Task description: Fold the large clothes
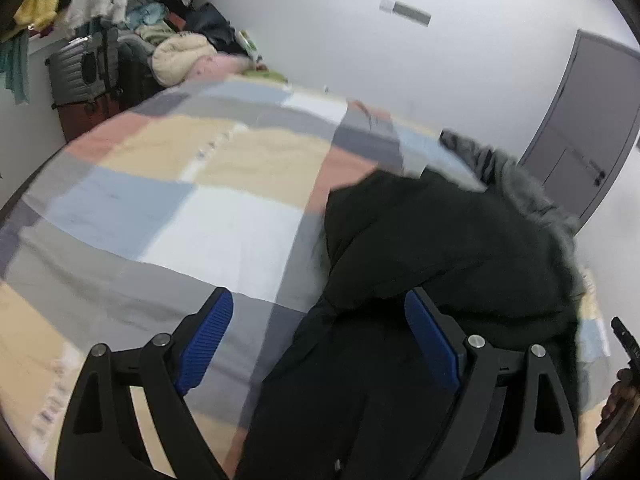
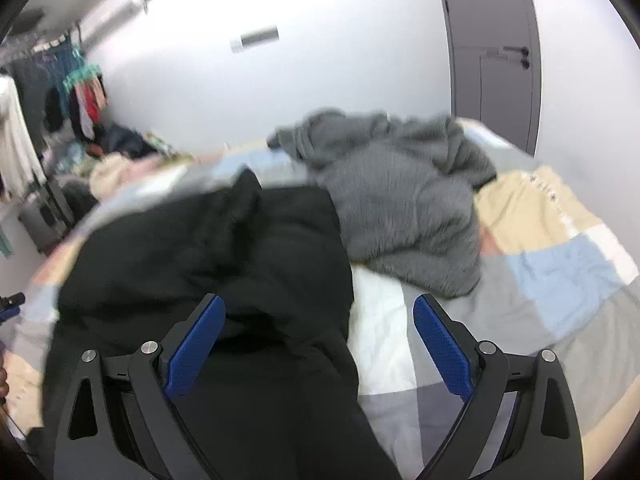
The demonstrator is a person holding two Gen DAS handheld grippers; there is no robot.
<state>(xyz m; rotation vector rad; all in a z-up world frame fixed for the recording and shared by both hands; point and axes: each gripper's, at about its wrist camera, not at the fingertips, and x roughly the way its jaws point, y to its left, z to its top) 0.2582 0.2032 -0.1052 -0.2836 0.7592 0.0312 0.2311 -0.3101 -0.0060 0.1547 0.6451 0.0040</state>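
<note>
A: Left wrist view first. Left gripper [image 1: 319,334] with jaws wide apart, holding nothing. Black garment [image 1: 432,240] lying crumpled on the patchwork bed cover [image 1: 160,208], ahead and to the right of the fingers, one dark part running down between them toward the camera. Touching the pads or only passing beneath? Cannot tell.

B: Right wrist view the same? Right gripper [image 2: 319,340] also spread open, nothing clamped. Black garment [image 2: 224,248] ahead and to the left of this gripper, a long dark part between the fingers again. Grey fuzzy garment [image 2: 400,200] farther ahead and slightly to the right, in a loose heap, its edge touching or overlapping the black one.

A: So, how far along?

B: Probably near the very start. No flat panel, no straight crease, no neat stack anywhere in view. Black piece bunched, not spread. Grey piece untouched, judging from its heap.

A: And left to do?

B: Nearly everything, as it seems: grasp the black garment at two points, spread flat, fold, then the grey one. Much motion blur in both views, so fine details of cloth edges not readable.
</note>
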